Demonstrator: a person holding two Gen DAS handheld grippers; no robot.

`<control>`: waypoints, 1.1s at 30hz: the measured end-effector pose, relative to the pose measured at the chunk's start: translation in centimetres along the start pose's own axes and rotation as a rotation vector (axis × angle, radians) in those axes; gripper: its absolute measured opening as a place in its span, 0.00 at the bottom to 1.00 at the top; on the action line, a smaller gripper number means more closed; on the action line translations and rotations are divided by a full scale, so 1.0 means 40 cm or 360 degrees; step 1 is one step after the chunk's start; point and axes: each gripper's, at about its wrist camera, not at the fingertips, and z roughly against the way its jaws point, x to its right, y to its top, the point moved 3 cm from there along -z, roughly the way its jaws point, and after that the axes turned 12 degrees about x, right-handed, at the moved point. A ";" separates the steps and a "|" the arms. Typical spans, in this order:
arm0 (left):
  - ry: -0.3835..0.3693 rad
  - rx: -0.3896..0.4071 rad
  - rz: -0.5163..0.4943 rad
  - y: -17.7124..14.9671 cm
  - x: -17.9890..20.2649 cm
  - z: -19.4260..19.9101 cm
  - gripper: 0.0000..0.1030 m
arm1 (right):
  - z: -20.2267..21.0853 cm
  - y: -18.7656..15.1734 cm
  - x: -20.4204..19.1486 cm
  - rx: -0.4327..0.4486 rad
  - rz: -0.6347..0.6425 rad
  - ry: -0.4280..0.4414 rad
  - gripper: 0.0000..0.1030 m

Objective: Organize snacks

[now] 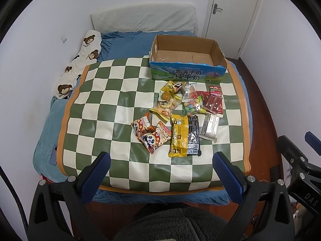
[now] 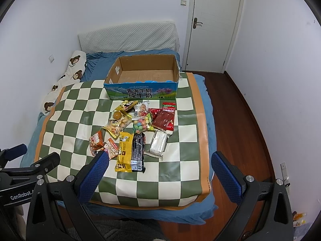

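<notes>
Hovering above the near edge of the bed, left gripper (image 1: 160, 170) spread wide, nothing between the blue pads; right gripper (image 2: 160, 168) likewise wide apart, holding nothing, seen from the left wrist view at the far right edge. Lying on a green-and-white checkered mat (image 1: 104, 104) spread over a blue bedsheet (image 1: 124, 40). Bear-print pillow (image 1: 80, 60) along the left wall. Snack pile sitting mid-mat, right of centre, just near of the box. Left to right: two panda-print packets (image 1: 149, 133) overlapping each other; yellow bag of round biscuits (image 1: 167, 105) with a small orange-topped cup resting on it; another yellow panda packet (image 1: 173, 85) farther back; yellow bar wrapper (image 1: 178, 138) touching the black bar wrapper (image 1: 193, 136) side by side; bag of coloured candy balls (image 1: 192, 107); white packet with a cartoon print (image 1: 189, 91) behind it; white wrapped pack (image 1: 210, 127); red packet (image 1: 213, 100) at far right. Open cardboard milk carton box (image 1: 186, 72) at the far right of the mat, upright, bare cardboard floor showing. White door (image 2: 212, 24) far right, shut.
</notes>
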 end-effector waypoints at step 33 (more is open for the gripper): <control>-0.0009 -0.0012 0.0002 -0.007 0.012 -0.007 1.00 | -0.002 0.000 0.002 -0.0006 -0.0006 0.0007 1.00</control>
